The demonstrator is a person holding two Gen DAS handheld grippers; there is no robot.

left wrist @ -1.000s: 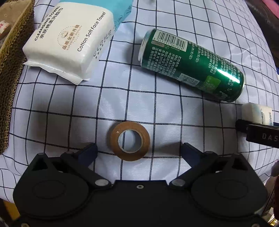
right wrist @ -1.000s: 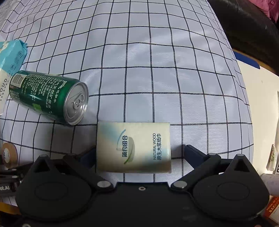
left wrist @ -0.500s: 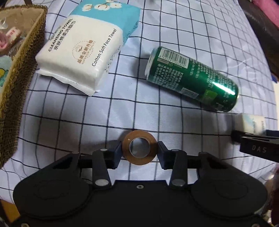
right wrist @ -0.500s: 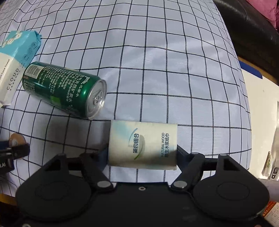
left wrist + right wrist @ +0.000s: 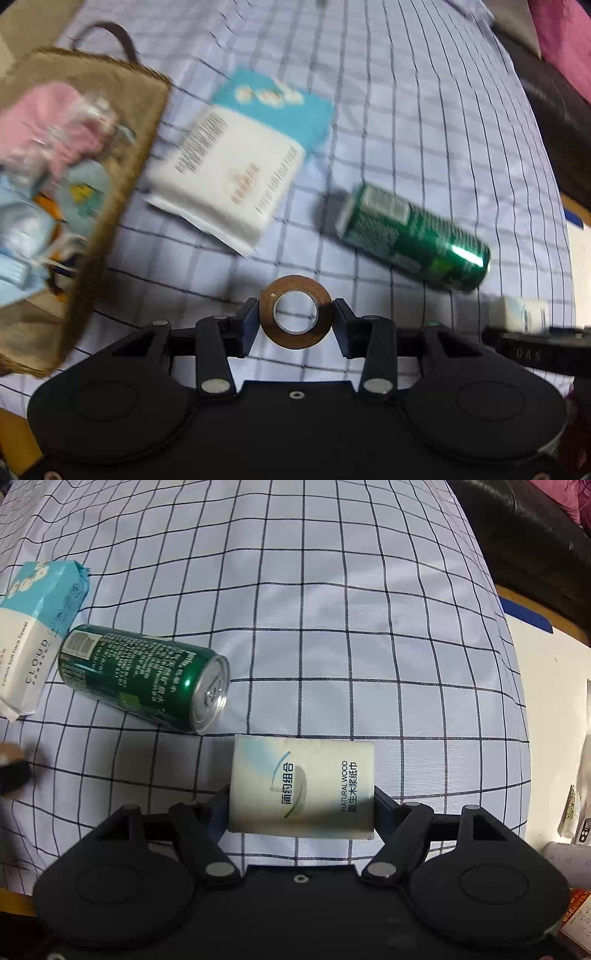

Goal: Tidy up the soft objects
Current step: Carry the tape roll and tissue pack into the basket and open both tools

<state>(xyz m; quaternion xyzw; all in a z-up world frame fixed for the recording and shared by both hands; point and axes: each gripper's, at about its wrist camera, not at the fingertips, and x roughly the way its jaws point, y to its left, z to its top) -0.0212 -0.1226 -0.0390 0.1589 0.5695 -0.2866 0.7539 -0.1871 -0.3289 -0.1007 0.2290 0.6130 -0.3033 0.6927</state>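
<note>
Woven basket at 9 o'clock full of soft packs, left gripper jaws squeezing tape roll, right gripper jaws squeezing tissue pack

My left gripper clamping the tape roll, green can lying beyond, face towel pack beside my woven basket, all blurred.

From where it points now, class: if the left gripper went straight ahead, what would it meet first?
Probably the white and blue face towel pack, though depth is unclear. The left gripper is shut on the brown tape roll.
</note>
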